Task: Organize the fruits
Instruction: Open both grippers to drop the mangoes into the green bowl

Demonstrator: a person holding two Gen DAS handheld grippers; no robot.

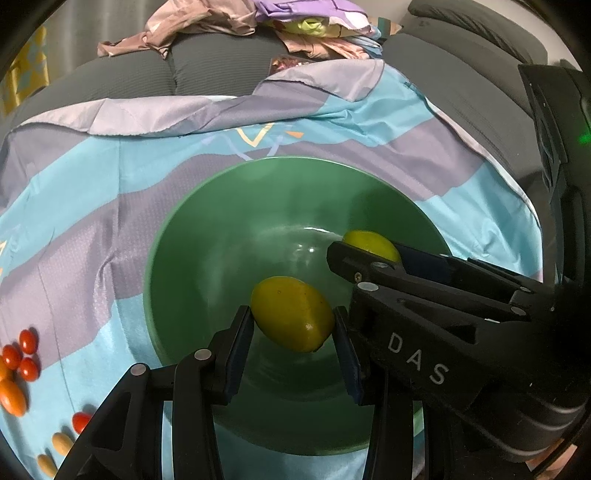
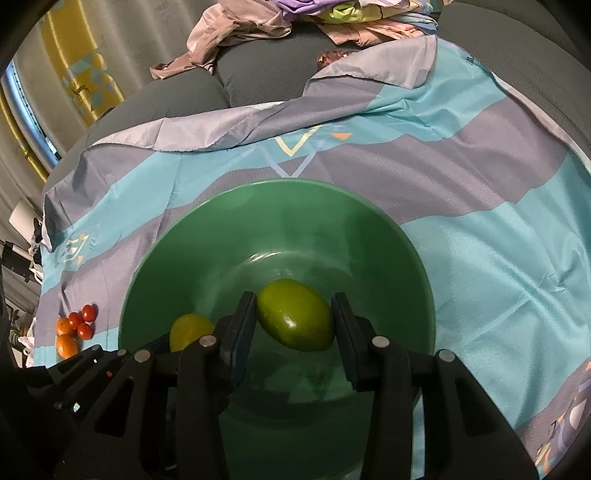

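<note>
A green bowl sits on a blue and lilac cloth. My left gripper is shut on a yellow lemon-like fruit, held over the bowl's inside. My right gripper is shut on a green lime-like fruit, also over the bowl. In the left wrist view one of the right gripper's fingers reaches in from the right, with its fruit showing behind it. The yellow fruit shows at lower left in the right wrist view. The bowl's bottom looks bare.
Red cherry tomatoes and small orange fruits lie on the cloth left of the bowl, with tan oval pieces nearer. A grey sofa with a clothes pile stands behind.
</note>
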